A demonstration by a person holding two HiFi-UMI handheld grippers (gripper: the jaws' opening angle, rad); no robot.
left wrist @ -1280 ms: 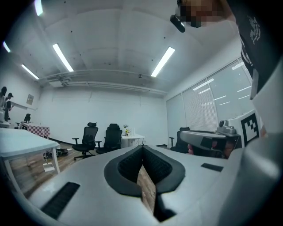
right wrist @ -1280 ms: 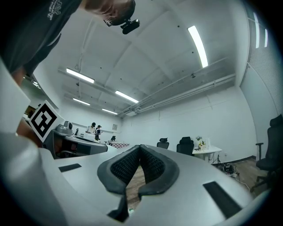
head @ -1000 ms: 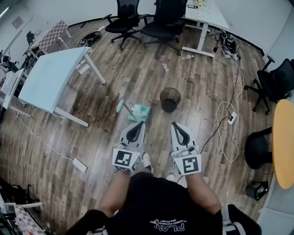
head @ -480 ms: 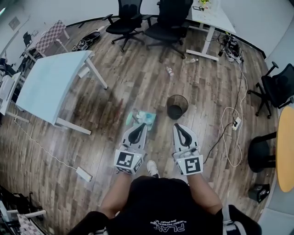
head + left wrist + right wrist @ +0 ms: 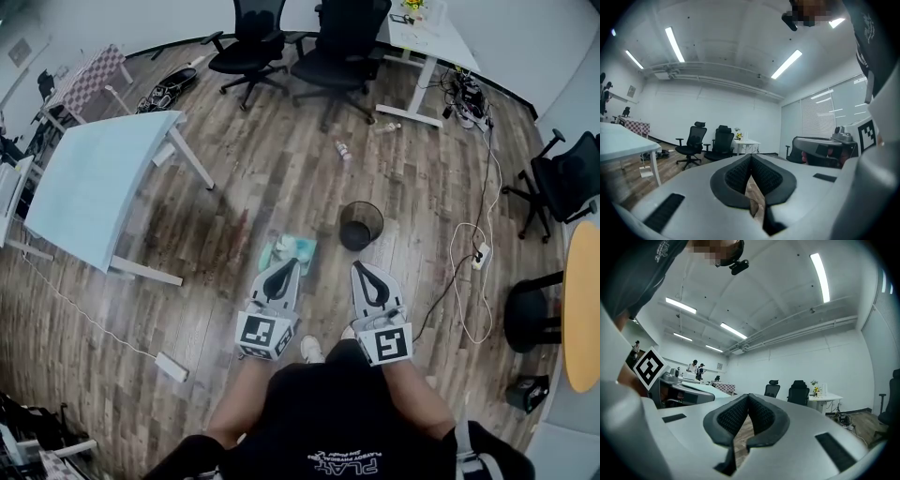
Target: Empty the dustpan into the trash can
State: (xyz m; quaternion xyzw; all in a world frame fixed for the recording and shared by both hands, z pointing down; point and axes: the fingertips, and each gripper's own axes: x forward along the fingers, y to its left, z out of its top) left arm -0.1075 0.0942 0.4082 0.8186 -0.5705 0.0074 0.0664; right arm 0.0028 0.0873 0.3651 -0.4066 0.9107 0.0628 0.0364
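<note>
A teal dustpan (image 5: pixel 289 251) with pale litter in it lies on the wooden floor. Just to its right stands a round black mesh trash can (image 5: pixel 360 225), upright with its mouth open. My left gripper (image 5: pixel 287 265) is held level in front of the person's body, shut and empty, and in the head view its tip overlaps the dustpan's near edge. My right gripper (image 5: pixel 362 268) is beside it, also shut and empty, its tip just short of the trash can. In the left gripper view (image 5: pixel 751 157) and the right gripper view (image 5: pixel 748 397) the pads meet with nothing between them.
A light blue table (image 5: pixel 94 183) stands at the left. Two black office chairs (image 5: pixel 337 52) and a white desk (image 5: pixel 427 37) are at the back. A bottle (image 5: pixel 344 148) lies on the floor. White cables with a power strip (image 5: pixel 478 255) run at the right, near a yellow round table (image 5: pixel 581 300).
Both grippers have been carried forward together, still shut. The dustpan and trash can have come nearer to their tips in the head view.
</note>
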